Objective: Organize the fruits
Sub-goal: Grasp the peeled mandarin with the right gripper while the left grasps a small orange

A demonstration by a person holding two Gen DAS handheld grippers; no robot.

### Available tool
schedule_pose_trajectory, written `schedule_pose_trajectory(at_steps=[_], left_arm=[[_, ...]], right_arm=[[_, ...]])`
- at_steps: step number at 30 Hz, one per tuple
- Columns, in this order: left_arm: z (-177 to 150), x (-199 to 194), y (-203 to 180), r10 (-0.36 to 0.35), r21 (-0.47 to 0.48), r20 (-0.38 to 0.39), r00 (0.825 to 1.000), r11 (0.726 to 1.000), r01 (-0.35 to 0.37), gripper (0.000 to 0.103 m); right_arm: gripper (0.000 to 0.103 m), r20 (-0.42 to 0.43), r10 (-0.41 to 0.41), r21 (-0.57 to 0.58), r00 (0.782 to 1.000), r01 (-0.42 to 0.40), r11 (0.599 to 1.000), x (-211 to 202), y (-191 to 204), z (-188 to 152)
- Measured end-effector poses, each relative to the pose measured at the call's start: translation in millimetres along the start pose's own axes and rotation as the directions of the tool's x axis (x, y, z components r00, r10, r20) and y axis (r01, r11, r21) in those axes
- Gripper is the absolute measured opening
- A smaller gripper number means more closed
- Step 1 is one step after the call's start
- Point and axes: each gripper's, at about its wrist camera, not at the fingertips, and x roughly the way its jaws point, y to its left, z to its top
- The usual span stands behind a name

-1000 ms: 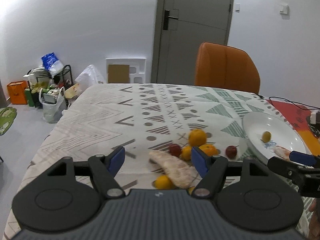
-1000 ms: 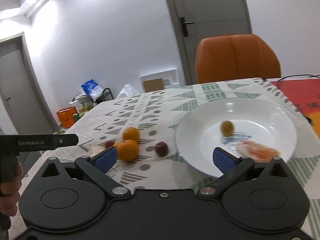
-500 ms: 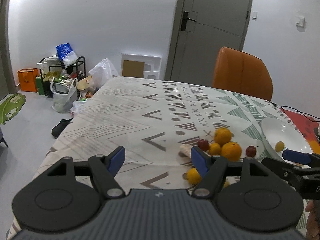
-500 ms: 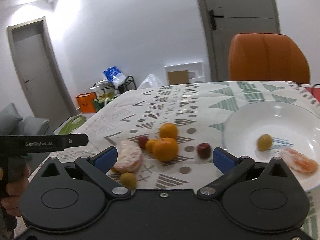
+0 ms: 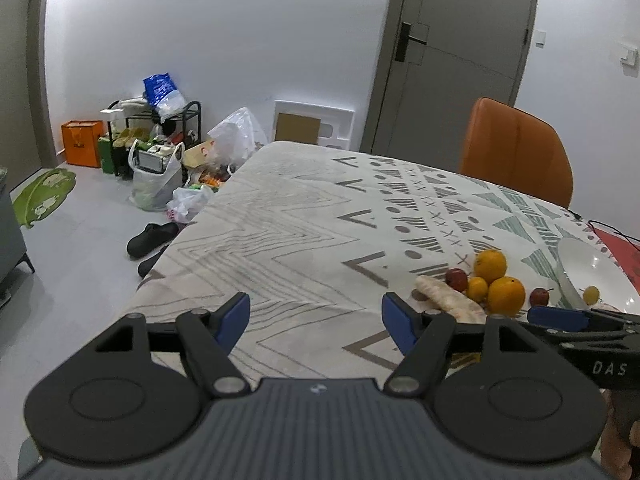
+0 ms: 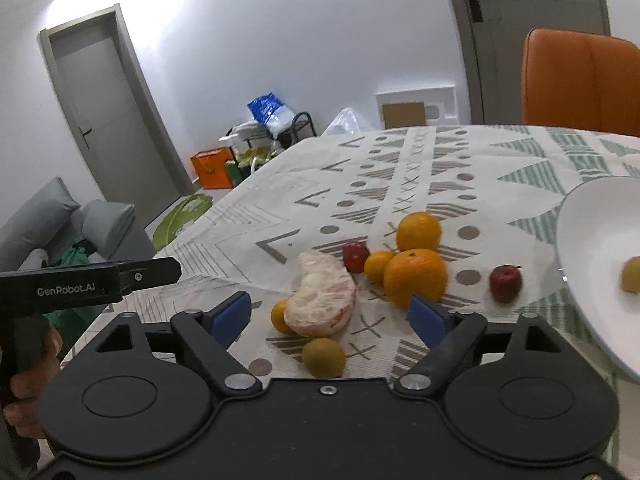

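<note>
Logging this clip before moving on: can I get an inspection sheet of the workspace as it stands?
Surface: patterned tablecloth.
Job's things: peeled pomelo piece, large orange and smaller fruits loose on the cloth; white plate holds a yellowish fruit.
Clutter: nothing seen on the table.
Grippers: left gripper and right gripper open, empty.
Cables: black cable at the table's far edge.
Surroundings: orange chair, door, bags on the floor.

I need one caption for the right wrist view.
Open right gripper above a peeled pomelo piece, oranges nearby.
</note>
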Motion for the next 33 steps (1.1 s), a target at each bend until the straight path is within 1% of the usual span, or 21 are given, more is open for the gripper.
schedule_pose_trajectory(at_steps=[2, 4, 8, 9, 11, 12, 14, 15, 17, 19, 23, 26, 28, 33], left_arm=[[-0.8, 1.5, 2.2, 0.004, -0.006, -0.002, 1.000, 1.000, -0.004, 0.071], [-1.2, 2.5, 3.4, 0.009, -0.007, -0.003, 1.000, 1.000, -0.009, 0.071], [-1.4, 5.6, 6.1, 0.023, -0.009, -0.011, 1.000, 1.000, -0.024, 0.071], [-1.2, 6.2, 6.9, 0.027, -0.009, -0.012, 1.000, 1.000, -0.027, 0.071], [-0.5, 7.0, 7.7, 0.032, -0.011, -0.011, 0.999, 0.999, -0.032, 0.071], [-0.4, 7.6, 7.8, 0.034, -0.013, -0.010, 0.999, 0.999, -0.034, 0.071], [-0.7, 8.2, 7.8, 0.033, -0.018, -0.009, 0.999, 0.999, -0.033, 0.071], [-1.0, 8.4, 7.6, 0.031, -0.021, -0.009, 0.999, 0.999, -0.031, 0.071], [-1.7, 9.5, 6.5, 0.024, -0.023, -0.012, 1.000, 0.999, -0.024, 0.071], [-1.9, 10.2, 4.1, 0.012, -0.020, -0.014, 1.000, 1.000, -0.012, 0.071], [-3.5, 10.0, -5.1, -0.015, -0.004, -0.013, 1.000, 1.000, 0.015, 0.071], [-4.6, 10.4, -11.5, -0.033, 0.003, -0.014, 0.999, 0.999, 0.033, 0.071], [-5.2, 11.1, -15.6, -0.044, 0.006, -0.013, 0.999, 0.999, 0.044, 0.071], [-7.2, 14.4, -26.4, -0.072, 0.012, -0.022, 0.997, 0.997, 0.073, 0.071]], right_arm=[[0.083, -0.009, 0.005, -0.007, 1.000, -0.005, 1.000, 4.3, 2.1, 1.0], [0.079, -0.019, 0.012, -0.014, 1.000, -0.013, 1.000, 8.3, 4.3, 1.5], [0.074, -0.039, 0.025, -0.014, 0.999, -0.026, 1.000, 19.5, 6.9, 2.5], [0.072, -0.044, 0.027, -0.012, 0.999, -0.028, 1.000, 21.5, 7.6, 2.4], [0.063, -0.060, 0.031, -0.009, 0.998, -0.032, 0.999, 27.0, 8.2, 1.8], [0.054, -0.070, 0.034, -0.008, 0.997, -0.035, 0.999, 29.6, 7.6, 1.4], [0.049, -0.076, 0.047, -0.004, 0.996, -0.048, 0.999, 31.9, 6.3, 0.3], [0.044, -0.077, 0.053, -0.005, 0.996, -0.053, 0.999, 31.8, 5.5, 0.9], [0.043, -0.078, 0.066, 0.006, 0.995, -0.065, 0.998, 29.6, 2.9, 2.0], [0.040, -0.066, 0.057, 0.001, 0.996, -0.057, 0.998, 26.1, 1.3, 3.1], [0.040, -0.050, 0.053, -0.001, 0.997, -0.053, 0.999, 17.6, -0.5, 3.7], [0.039, -0.037, 0.043, -0.011, 0.998, -0.043, 0.999, 11.3, -0.7, 4.2], [0.037, -0.026, 0.034, -0.014, 0.999, -0.034, 0.999, 7.3, -1.9, 4.9], [0.036, -0.009, 0.010, -0.013, 1.000, -0.010, 1.000, -3.8, -8.4, 4.4]])
